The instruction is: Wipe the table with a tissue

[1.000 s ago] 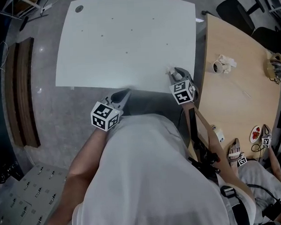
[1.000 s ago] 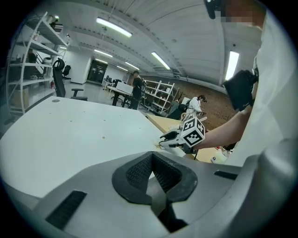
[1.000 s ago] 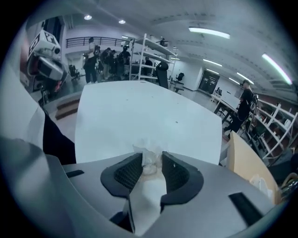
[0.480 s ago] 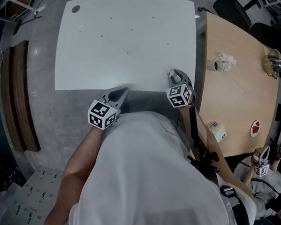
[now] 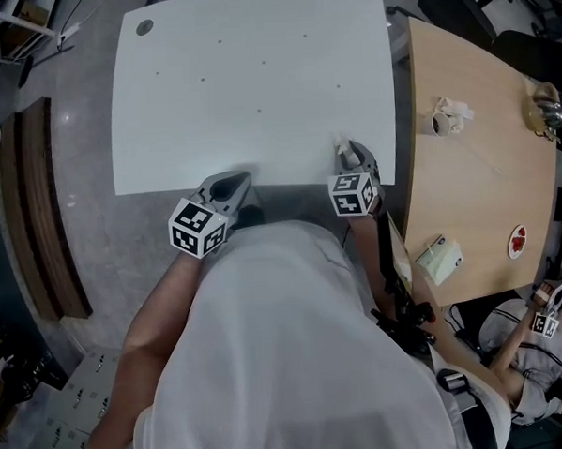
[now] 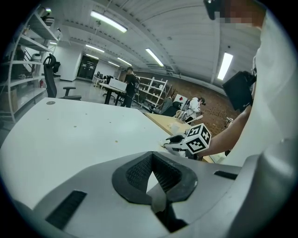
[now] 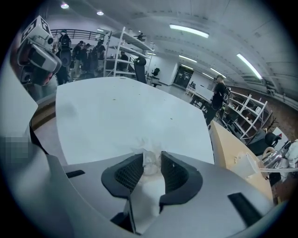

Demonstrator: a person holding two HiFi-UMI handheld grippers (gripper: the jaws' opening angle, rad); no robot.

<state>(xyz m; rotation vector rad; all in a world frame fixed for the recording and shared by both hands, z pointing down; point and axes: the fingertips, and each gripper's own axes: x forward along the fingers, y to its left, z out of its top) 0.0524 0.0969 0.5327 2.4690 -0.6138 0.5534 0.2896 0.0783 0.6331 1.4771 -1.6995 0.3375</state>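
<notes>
White table, near right edge: right gripper, jaws just closing in, pinches the tissue. Left gripper has its jaws together, empty. Risk: dragging probably pulls the thin wad loose.

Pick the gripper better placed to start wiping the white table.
Right. The right gripper has just been closing its jaws on the tissue, which sits between its pads, at the near edge of the white table. The left gripper holds nothing, jaws together.
</notes>
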